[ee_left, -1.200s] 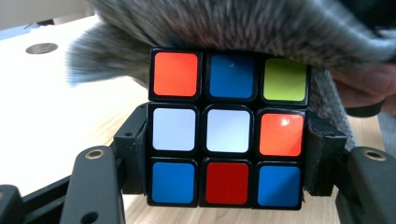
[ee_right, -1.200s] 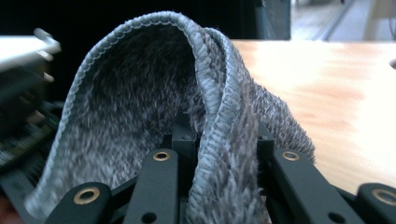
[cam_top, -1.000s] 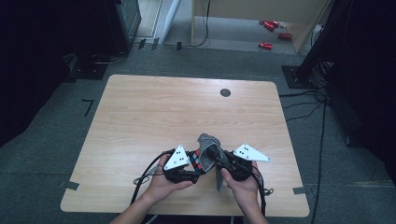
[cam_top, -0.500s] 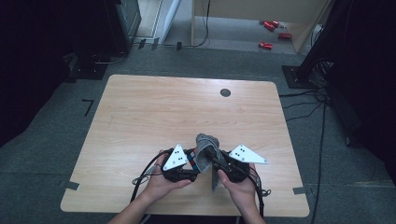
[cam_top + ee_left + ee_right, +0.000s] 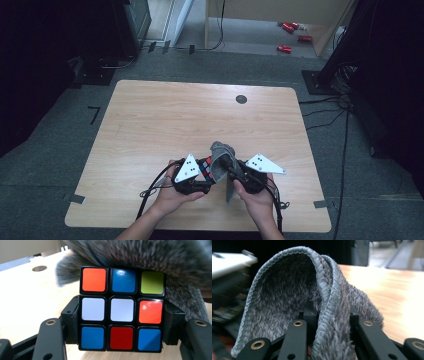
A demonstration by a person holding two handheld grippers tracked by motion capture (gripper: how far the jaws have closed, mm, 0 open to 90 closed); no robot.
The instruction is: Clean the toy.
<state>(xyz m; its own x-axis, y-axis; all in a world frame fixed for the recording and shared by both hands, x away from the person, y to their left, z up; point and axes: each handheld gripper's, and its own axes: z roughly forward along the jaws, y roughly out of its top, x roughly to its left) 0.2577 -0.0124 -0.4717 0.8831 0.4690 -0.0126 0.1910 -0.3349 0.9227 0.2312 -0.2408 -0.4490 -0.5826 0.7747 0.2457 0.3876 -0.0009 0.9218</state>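
Cube (image 5: 121, 308): clamped between the left gripper's jaws, one jaw on each side face; in the high view it sits at the near middle of the table, lifted off the top.
Cube face toward the left gripper's camera: orange, blue, green along the top row; white, white, orange in the middle; blue, red, blue at the bottom.
Cloth (image 5: 294, 302): grey, fleecy, with a stitched hem; pinched in a fold between the right gripper's jaws, arching up over them and hanging down toward the table edge in the high view.
Cloth against cube: pressed on the cube's far and upper side, touching it.
Left gripper (image 5: 202, 176): closed on the cube, pointing right toward the other gripper.
Right gripper (image 5: 231, 167): closed on the cloth, pointing left and slightly away from the person.
Left hand (image 5: 172, 192): wrapped round its gripper body from below, forearm entering from the bottom edge.
Right hand (image 5: 257, 197): cupped under its gripper, just beside the left hand.
Table (image 5: 165, 120): light wood, with a round dark insert (image 5: 241, 99) near the far edge.
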